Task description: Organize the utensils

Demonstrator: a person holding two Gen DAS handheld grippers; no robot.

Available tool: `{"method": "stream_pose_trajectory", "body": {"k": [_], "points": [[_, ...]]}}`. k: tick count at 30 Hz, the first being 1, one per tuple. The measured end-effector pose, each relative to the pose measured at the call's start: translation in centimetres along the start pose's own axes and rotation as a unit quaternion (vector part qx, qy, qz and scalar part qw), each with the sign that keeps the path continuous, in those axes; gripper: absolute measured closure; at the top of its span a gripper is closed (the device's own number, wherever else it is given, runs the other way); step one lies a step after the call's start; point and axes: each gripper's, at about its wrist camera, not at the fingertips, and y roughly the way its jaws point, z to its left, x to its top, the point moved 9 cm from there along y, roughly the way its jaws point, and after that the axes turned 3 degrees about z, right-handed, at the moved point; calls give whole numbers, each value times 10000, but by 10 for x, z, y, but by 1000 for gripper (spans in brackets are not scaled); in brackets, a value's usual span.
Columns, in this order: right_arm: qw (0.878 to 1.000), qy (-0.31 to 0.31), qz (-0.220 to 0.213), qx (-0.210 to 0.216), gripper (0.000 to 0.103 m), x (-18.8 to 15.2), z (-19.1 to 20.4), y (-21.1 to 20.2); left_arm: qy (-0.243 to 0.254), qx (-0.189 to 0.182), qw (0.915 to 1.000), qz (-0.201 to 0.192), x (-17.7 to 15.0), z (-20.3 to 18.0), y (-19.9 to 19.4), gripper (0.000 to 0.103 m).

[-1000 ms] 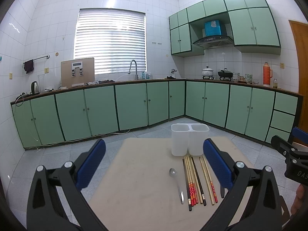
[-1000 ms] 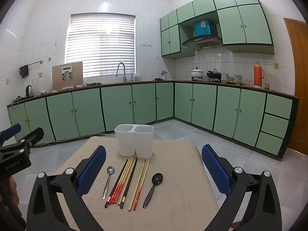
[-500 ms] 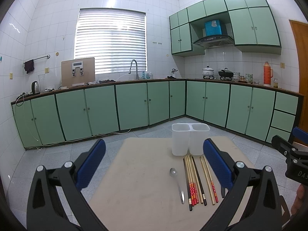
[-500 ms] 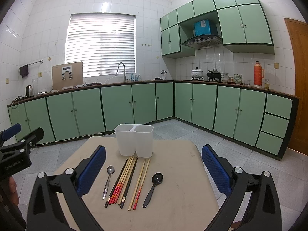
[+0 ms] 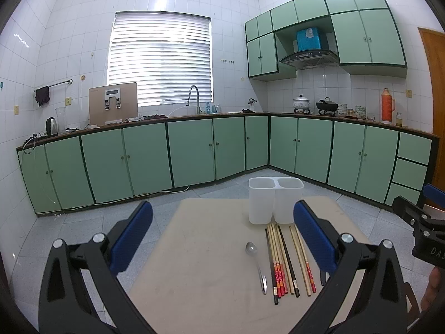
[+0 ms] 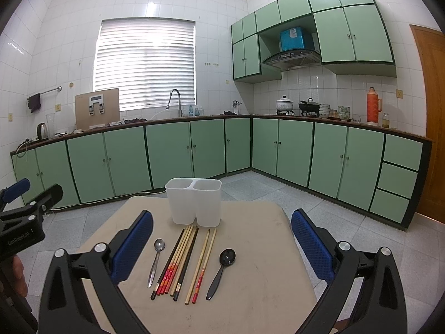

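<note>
A white two-compartment utensil holder [image 6: 194,201] stands upright at the far side of a small beige table [image 6: 264,250]; it also shows in the left wrist view [image 5: 274,203]. In front of it lie a metal spoon [image 6: 156,260], several chopsticks [image 6: 180,261] and a black spoon [image 6: 222,267]. In the left wrist view I see the metal spoon [image 5: 256,264] and the chopsticks [image 5: 286,261]. My left gripper [image 5: 222,239] is open and empty above the table's near left. My right gripper [image 6: 222,245] is open and empty above the utensils.
The table [image 5: 208,236] stands on a grey tiled floor [image 6: 347,222]. Green cabinets [image 6: 172,153] under a counter run along the back and right walls. A wooden door [image 6: 434,111] is at the far right.
</note>
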Motion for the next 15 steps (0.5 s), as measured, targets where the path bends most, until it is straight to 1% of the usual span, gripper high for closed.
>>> {"method": "stream_pose_trajectory", "body": {"k": [6,9,15], "points": [[10000,2,13,3,6,-1,-1,3,7,3,10000,11,-1,1,0,5],[10000,6,31,5,6,-7,-3,2,15,0,10000,19,-1,1,1,5],[9998,-21,183,-46,6,-10,-1,19,19,13,10000,96,-9,11,8,5]]}}
